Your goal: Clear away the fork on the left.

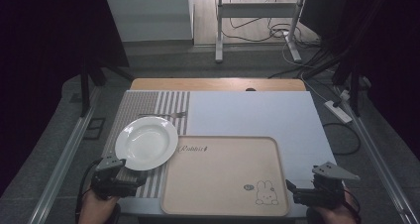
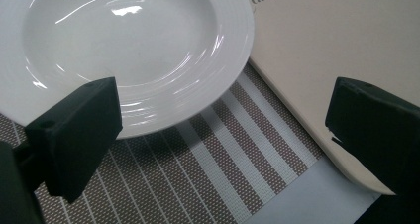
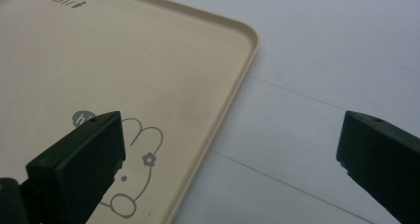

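Hands come in at the bottom of the high view, each holding a gripper at the near edge of the worktop (image 1: pixel 297 120): the left gripper (image 1: pixel 119 177) sits over a striped placemat (image 1: pixel 148 107) at the near left, the right gripper (image 1: pixel 308 193) just off the near right corner of a beige tray (image 1: pixel 223 177). Both have their jaws spread wide with nothing between them. In the left gripper view the jaws frame the near rim of a white deep plate (image 2: pixel 133 50), with the mat's brown and white stripes (image 2: pixel 198 169) below it and the tray's edge (image 2: pixel 317 55) at the right. In the right gripper view the jaws frame the tray's rounded corner (image 3: pixel 247 35) and the pale worktop sheet (image 3: pixel 322 60) beside it. The tray lies flat with its long side running left to right; it bears the script word "Rabbit" (image 1: pixel 194 148) at its far left and a line-drawn rabbit (image 1: pixel 266 192) with a small grey bubble at its near right. The plate rests upright on the mat, its right rim overlapping the tray's far left corner. A fork (image 1: pixel 163 115) lies beyond the plate, handle to the left. Farther off stand a metal frame (image 1: pixel 257 23) and floor cables (image 1: pixel 277 33).
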A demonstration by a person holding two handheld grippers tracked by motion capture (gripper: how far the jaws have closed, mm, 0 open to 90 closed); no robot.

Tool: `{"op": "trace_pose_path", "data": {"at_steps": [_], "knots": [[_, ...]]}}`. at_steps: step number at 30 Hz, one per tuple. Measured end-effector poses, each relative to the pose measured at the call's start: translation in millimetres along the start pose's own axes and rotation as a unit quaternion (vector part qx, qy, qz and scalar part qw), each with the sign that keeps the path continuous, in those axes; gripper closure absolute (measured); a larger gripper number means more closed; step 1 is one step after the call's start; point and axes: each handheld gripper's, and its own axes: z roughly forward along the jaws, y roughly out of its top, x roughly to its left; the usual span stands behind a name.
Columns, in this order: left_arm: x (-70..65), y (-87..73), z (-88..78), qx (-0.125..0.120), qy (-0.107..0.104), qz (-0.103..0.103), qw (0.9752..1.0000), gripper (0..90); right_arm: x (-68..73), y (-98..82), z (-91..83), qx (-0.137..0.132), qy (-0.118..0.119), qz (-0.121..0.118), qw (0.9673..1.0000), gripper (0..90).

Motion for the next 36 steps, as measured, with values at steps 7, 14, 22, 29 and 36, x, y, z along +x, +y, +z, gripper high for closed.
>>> {"op": "trace_pose_path", "data": {"at_steps": [7, 14, 22, 29, 36], "knots": [[1.3, -0.2, -0.1, 0.0, -0.01, 0.0, 1.0, 1.8, 1.8, 0.3, 1.2, 0.004, 0.001, -0.01, 0.9999, 0.0], [1.0, 0.4, 1.0, 0.006, -0.01, 0.001, 0.9999, 0.7, 2.5, 0.1, 1.2, 0.006, 0.003, -0.014, 0.9999, 0.0], [1.5, 1.3, 2.2, 0.014, -0.014, 0.002, 0.9998, 0.0, 2.7, 0.2, 1.4, 0.007, 0.005, -0.016, 0.9998, 0.0], [0.8, 3.6, 4.9, 0.028, -0.015, 0.005, 0.9995, 0.0, 2.7, 0.2, 1.5, 0.008, 0.006, -0.018, 0.9998, 0.0], [1.4, 7.8, 8.7, 0.028, -0.031, 0.011, 0.9991, 0.0, 4.4, 0.4, 2.5, 0.011, 0.004, -0.025, 0.9996, 0.0]]}}
